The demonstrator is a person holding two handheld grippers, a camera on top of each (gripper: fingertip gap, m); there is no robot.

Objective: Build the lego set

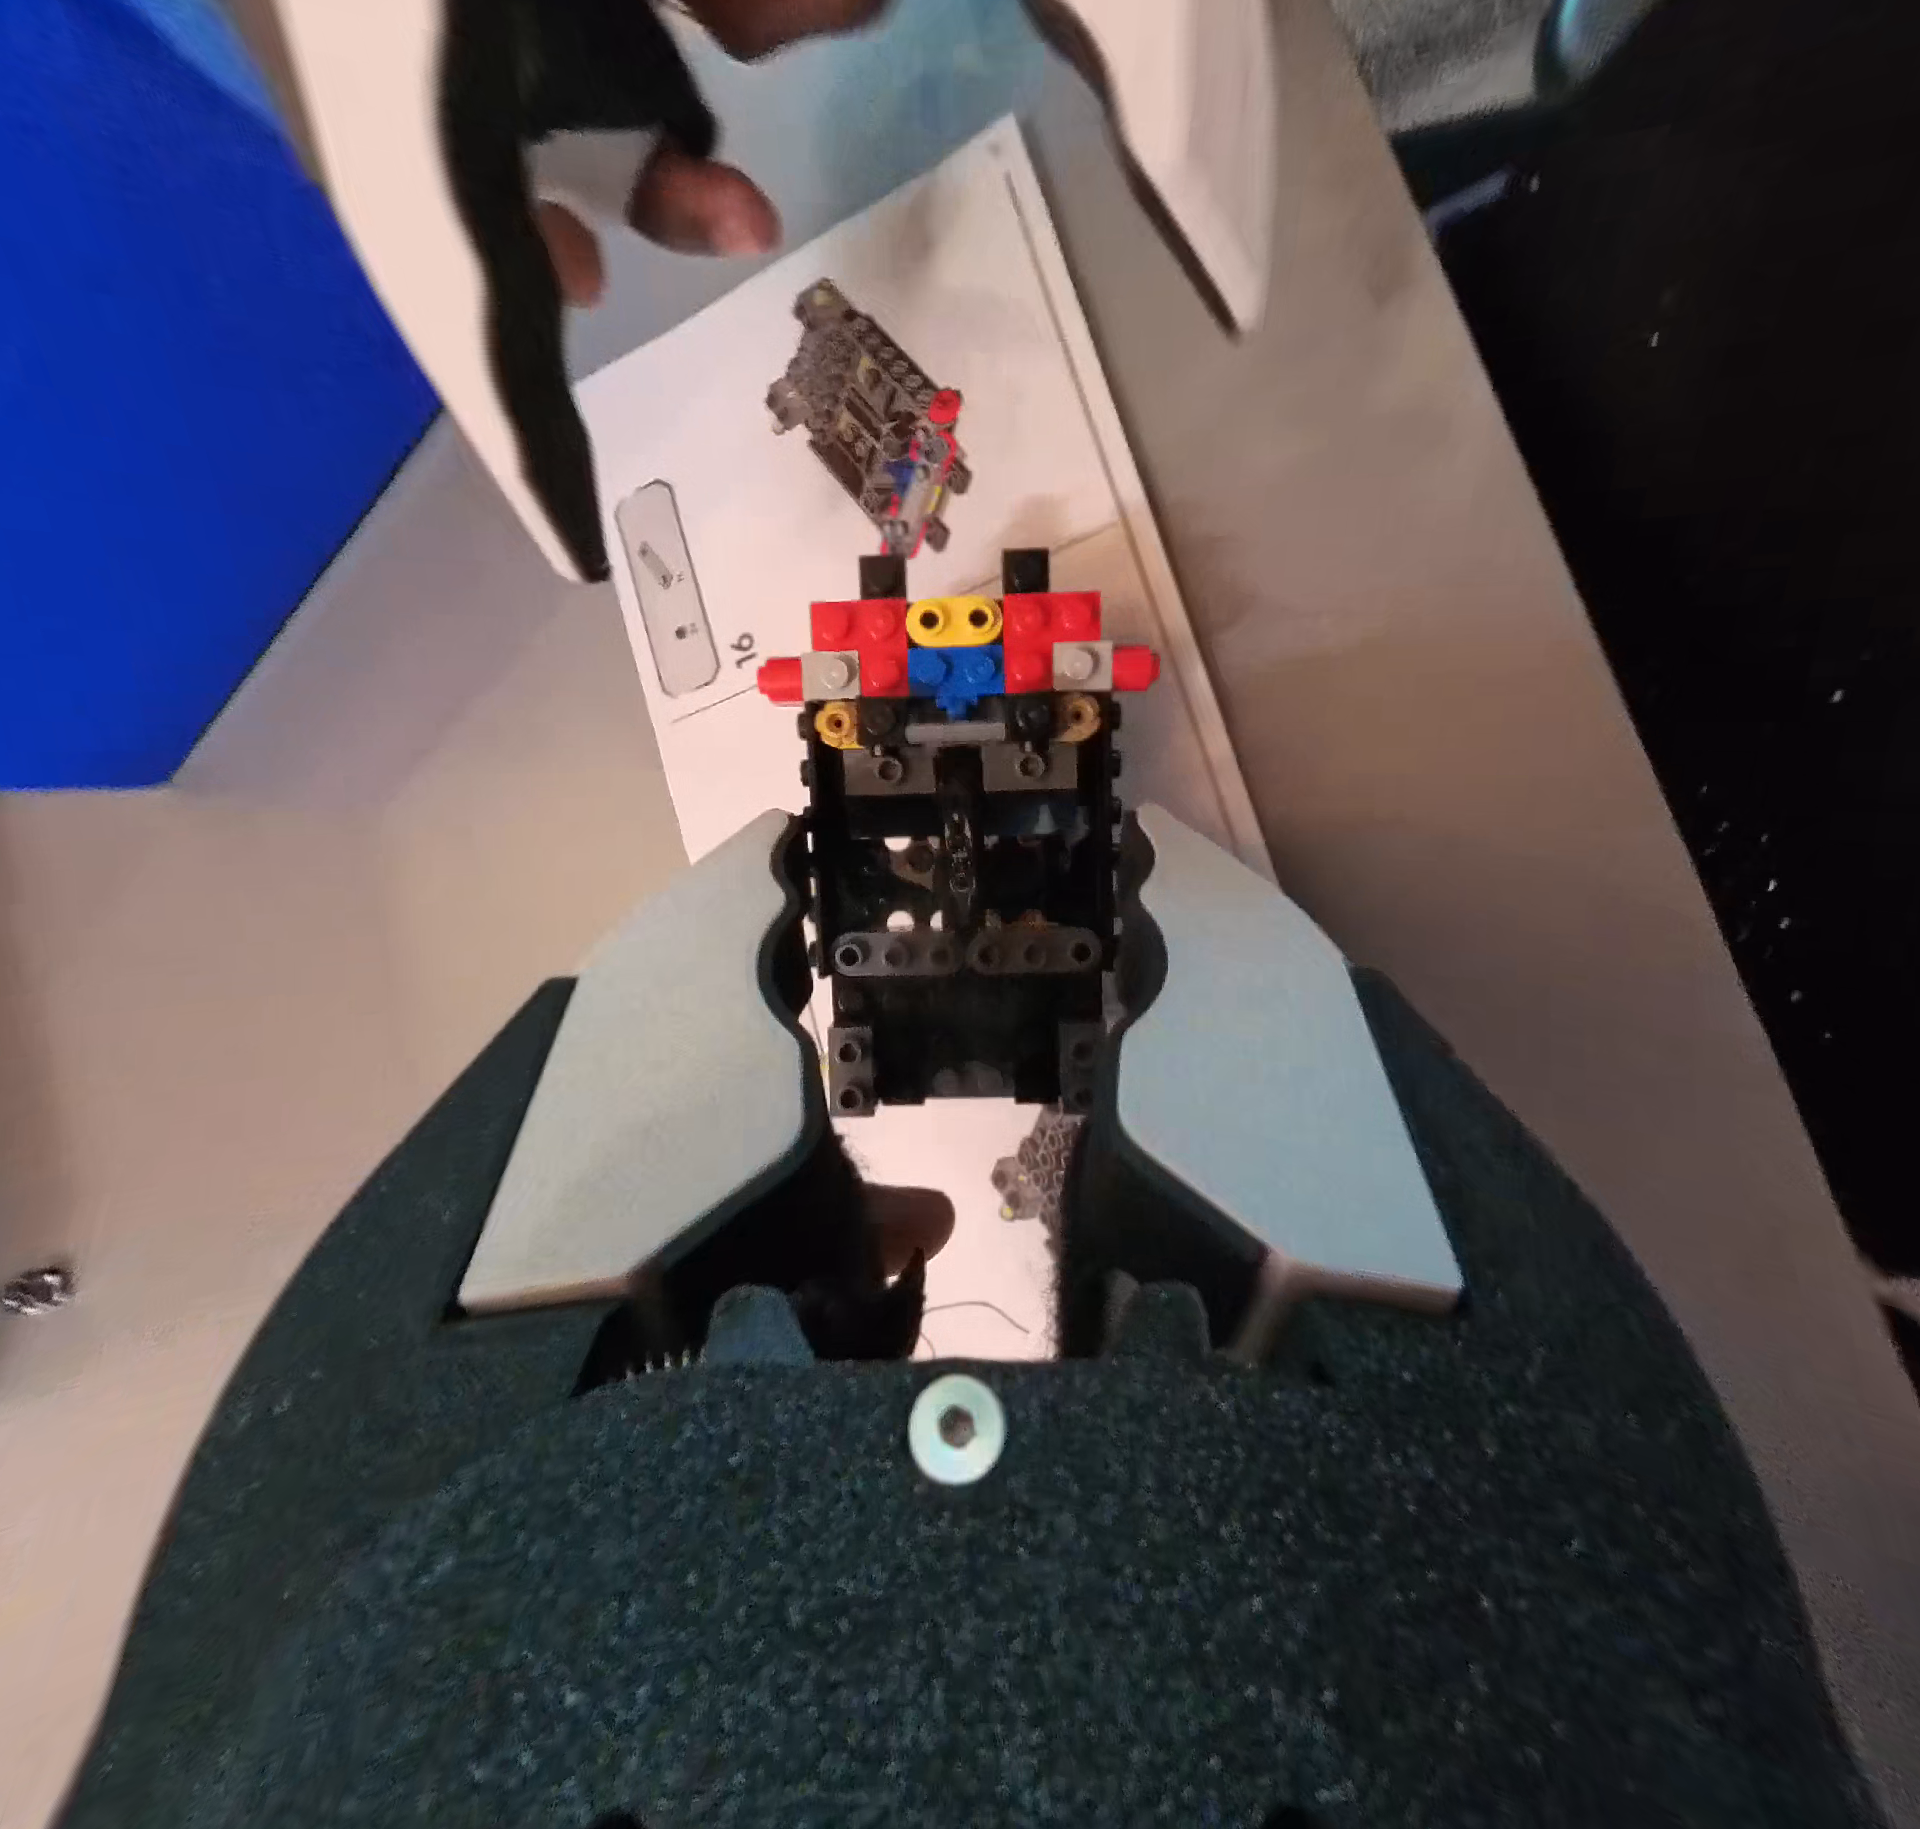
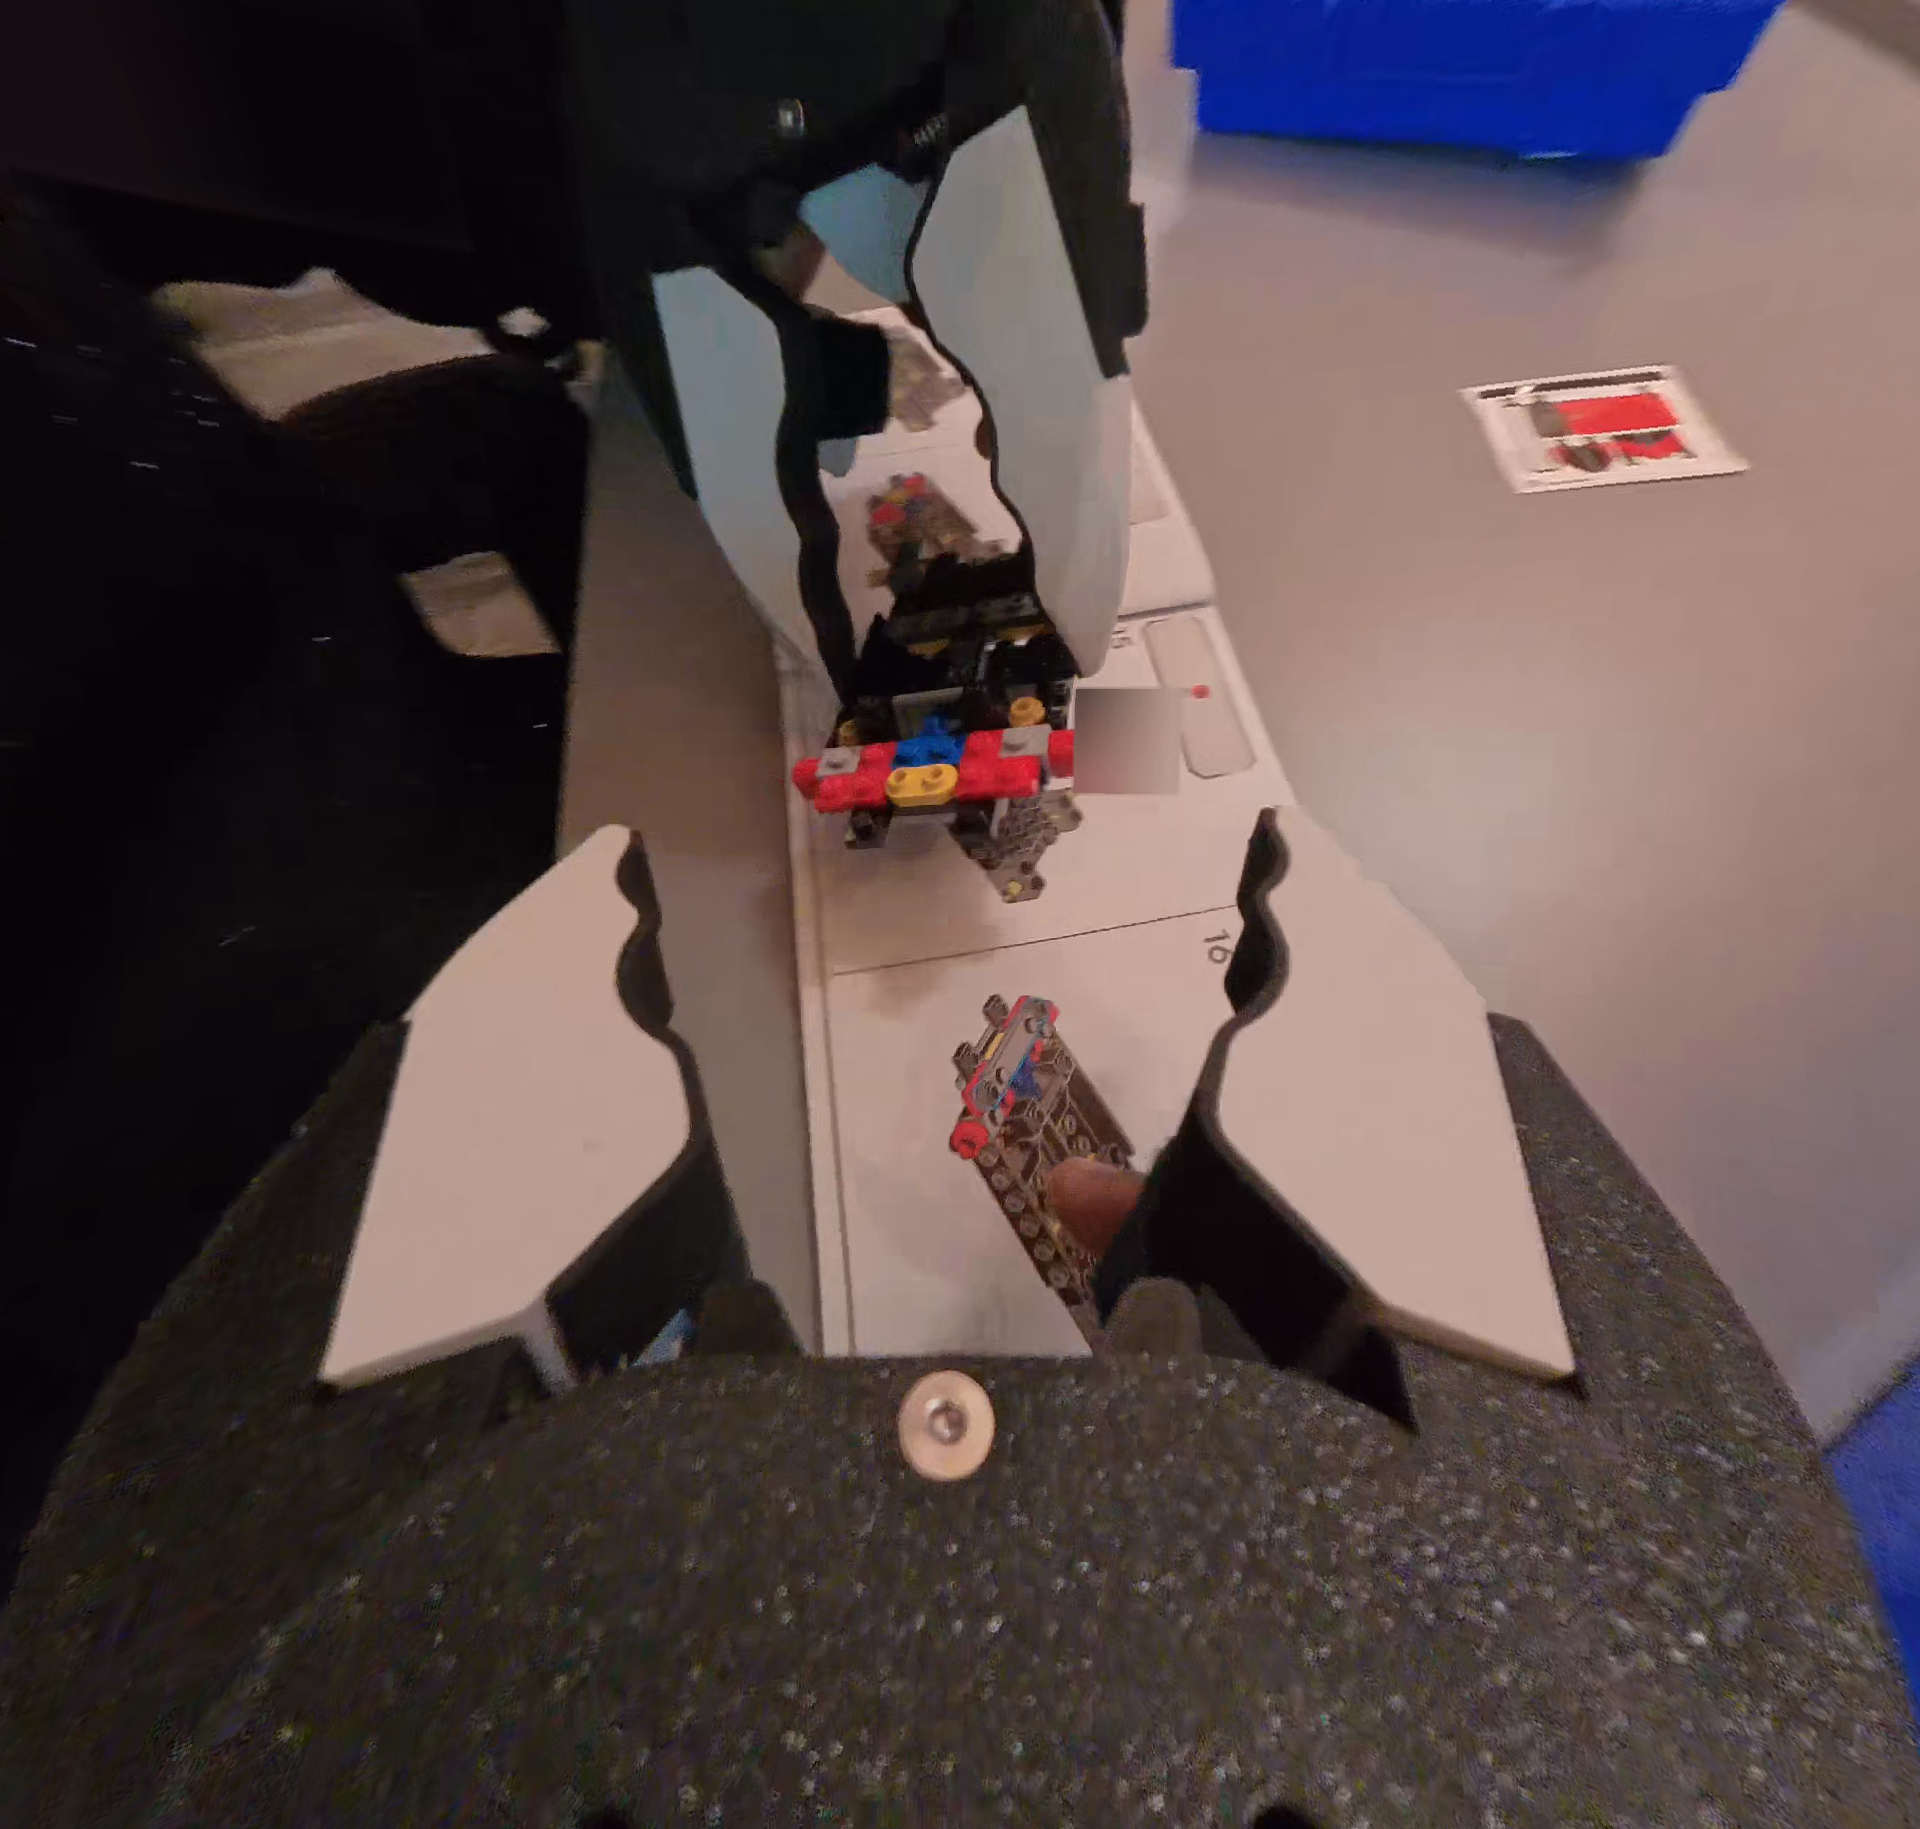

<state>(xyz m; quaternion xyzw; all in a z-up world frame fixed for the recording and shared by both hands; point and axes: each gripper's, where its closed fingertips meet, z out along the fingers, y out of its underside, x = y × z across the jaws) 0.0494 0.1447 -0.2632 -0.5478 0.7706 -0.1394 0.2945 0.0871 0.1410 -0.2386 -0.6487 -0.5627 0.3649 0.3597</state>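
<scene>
Lego chassis (image 1: 961, 844) clamped by its black flanks in my left hand-held gripper (image 1: 961, 906) above the instruction booklet (image 1: 1039, 345) on the tabletop (image 2: 1455, 688), steadied for fitting, long axis along the fingers, red-yellow-blue end pointing toward my right hand-held gripper (image 2: 951, 906), wide open and empty.

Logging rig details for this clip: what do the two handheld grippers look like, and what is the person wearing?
Both the left gripper and right gripper have speckled black bodies, one silver screw each, pale grey wedge fingers and wavy black pads. Black sleeves show.
</scene>
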